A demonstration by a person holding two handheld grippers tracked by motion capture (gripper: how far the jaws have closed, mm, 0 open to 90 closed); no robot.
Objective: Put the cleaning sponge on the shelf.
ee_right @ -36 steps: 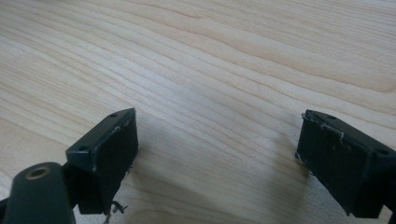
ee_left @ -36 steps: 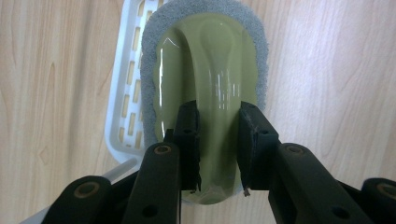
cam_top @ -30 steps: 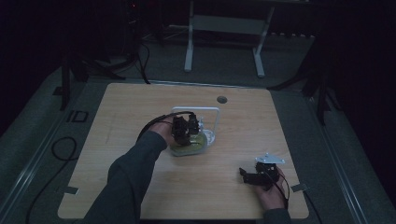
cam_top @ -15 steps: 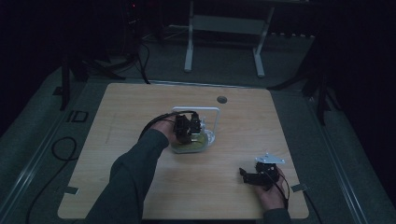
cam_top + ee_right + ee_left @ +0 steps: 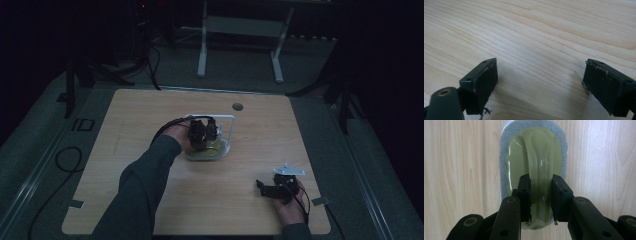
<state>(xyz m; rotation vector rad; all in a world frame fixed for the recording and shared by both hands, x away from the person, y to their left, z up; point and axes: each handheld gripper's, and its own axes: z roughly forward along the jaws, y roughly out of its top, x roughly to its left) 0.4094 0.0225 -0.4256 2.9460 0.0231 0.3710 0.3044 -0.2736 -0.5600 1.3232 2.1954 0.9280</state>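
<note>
- The high view looks forward and down from above the person's side, taking in the whole table (image 5: 150, 120) from afar.
- The left gripper view looks straight down, close over the scrubber (image 5: 534, 167) between its jaws.
- The right gripper view skims low along bare wood; both share that tabletop.

No readable text, labels, brands, nos. or signs anywhere. Scrub pad's (image 5: 534, 170) green plastic top & grey felt edge: plain, no logo. Black jaws in both gripper views: unmarked, just screw holes. Wood table (image 5: 150, 115): grain only; small dark outlined rectangle at its left edge in high view, too small & dim to tell if it carries any writing. Background in high view too dark to read anything.
</note>
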